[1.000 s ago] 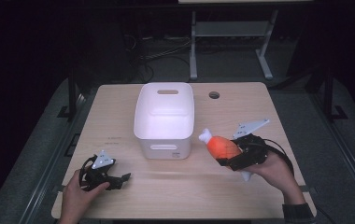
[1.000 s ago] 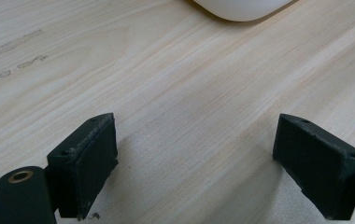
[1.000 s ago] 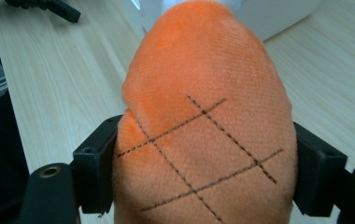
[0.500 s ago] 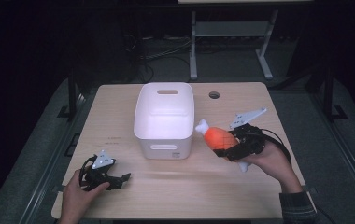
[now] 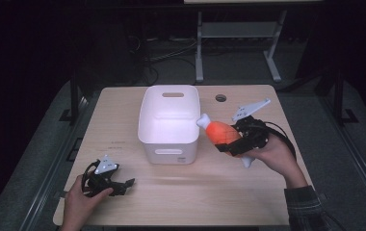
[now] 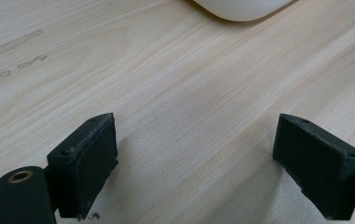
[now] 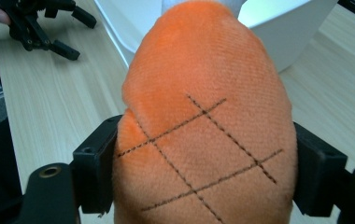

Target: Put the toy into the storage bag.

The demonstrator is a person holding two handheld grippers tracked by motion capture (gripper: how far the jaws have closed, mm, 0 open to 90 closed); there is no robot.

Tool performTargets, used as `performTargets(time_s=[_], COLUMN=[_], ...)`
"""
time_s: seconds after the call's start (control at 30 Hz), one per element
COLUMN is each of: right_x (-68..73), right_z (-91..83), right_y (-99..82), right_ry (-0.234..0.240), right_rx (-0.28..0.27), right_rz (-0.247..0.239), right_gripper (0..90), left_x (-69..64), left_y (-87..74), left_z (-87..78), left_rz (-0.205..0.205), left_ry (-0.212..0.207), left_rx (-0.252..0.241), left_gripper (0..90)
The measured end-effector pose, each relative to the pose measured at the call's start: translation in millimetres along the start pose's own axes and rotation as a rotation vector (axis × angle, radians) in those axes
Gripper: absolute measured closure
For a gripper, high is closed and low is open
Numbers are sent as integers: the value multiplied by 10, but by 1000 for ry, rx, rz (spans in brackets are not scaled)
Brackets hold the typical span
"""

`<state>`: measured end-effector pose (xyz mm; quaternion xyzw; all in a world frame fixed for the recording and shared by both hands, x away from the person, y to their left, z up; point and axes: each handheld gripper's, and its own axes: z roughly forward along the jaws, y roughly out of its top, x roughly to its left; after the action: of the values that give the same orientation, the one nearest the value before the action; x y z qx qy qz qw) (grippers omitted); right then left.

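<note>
Holding the orange toy by the white bin

Squeezing the soft orange drumstick toy (image 5: pixel 221 134), the right gripper (image 5: pixel 236 143) has its two black jaws pressed on the toy's fat sides. The jaws stand fairly wide because the toy is plump. The toy is up off the table (image 5: pixel 263 192), at about 3 o'clock from the white bin (image 5: pixel 170 144). Its white bone end pokes toward the bin's rim and looks very close to it. Black stitched lines cross the toy's orange fuzz in the right gripper view.

At about 7 o'clock from the bin, the left gripper (image 5: pixel 123 185) rests low on the wood. Its jaws are wide apart and nothing is between them, just bare table
</note>
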<state>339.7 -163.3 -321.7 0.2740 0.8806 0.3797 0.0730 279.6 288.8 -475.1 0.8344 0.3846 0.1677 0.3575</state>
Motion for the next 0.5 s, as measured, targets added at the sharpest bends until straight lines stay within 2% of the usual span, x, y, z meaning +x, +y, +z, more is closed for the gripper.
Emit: performTargets(time_s=[0.5], right_x=[15], right_z=[60], right_y=[312], right_ry=[-9], right_rx=[2], right_rz=[-33], right_gripper=[232], left_x=[0], left_y=[0], left_z=[0], left_rz=[1], left_ry=[0], left_rx=[0], left_gripper=[129])
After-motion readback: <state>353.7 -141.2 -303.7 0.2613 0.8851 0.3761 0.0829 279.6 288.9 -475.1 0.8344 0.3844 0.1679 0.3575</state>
